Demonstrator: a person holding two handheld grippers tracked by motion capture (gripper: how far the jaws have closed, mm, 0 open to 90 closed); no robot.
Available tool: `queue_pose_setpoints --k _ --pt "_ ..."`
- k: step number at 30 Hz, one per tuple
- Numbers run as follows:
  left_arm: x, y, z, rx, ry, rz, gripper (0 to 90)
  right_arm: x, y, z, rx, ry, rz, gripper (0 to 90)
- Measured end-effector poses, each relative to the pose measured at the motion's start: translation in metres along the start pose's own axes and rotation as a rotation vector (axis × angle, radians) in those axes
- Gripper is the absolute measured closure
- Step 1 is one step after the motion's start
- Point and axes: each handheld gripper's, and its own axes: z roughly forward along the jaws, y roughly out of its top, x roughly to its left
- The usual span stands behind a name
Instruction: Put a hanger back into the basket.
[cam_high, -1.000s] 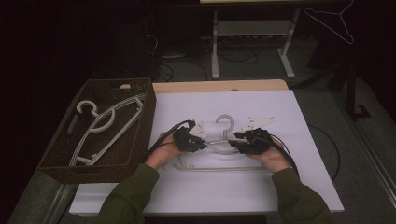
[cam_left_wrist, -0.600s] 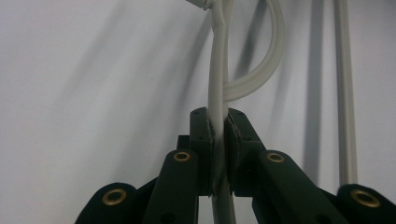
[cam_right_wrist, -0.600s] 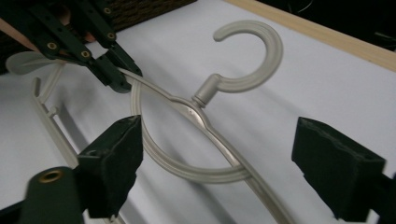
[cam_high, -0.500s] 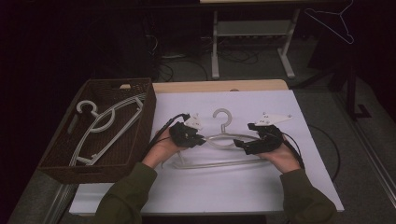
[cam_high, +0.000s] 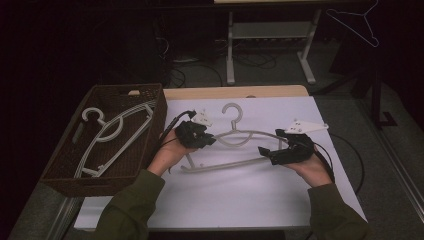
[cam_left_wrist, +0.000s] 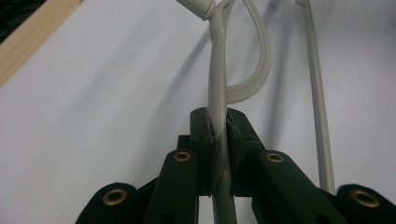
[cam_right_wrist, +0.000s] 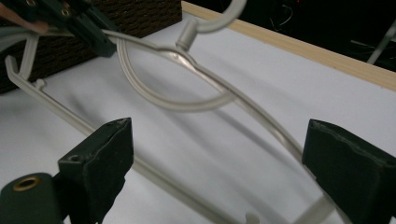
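Nearest the person, the right gripper (cam_high: 267, 151) has its jaws spread wide around the right end of a pale plastic hanger (cam_high: 235, 145) without gripping it, while the left gripper (cam_high: 209, 140) is clamped tight on the hanger's left shoulder. The hanger sits mid-table on the white sheet (cam_high: 240, 200). Farther left, a brown basket (cam_high: 60, 177) holds more hangers (cam_high: 112, 132); the next move is probably carrying this one there.

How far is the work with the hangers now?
Done, it seems: some hangers already lie in the brown basket. In hand: the left gripper is shut on the shoulder of the grey hanger on the table, while the right gripper stands open around its other side. Left: moving this hanger, probably to the basket.
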Motion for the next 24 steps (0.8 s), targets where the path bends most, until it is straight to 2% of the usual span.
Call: queue_pose_setpoints --k 7,15,24 --pt "0.005 0.007 -0.019 -0.016 0.032 -0.034 82.4 -0.002 -0.001 -0.009 -0.009 -0.010 0.009 6.9" --pt "0.013 0.011 -0.048 -0.036 0.069 -0.050 82.4 -0.003 -0.003 -0.013 -0.010 -0.015 0.022 5.3" --pt "0.025 0.009 -0.083 -0.089 0.095 -0.091 82.3 -0.003 -0.005 -0.013 -0.005 -0.021 0.026 4.9"
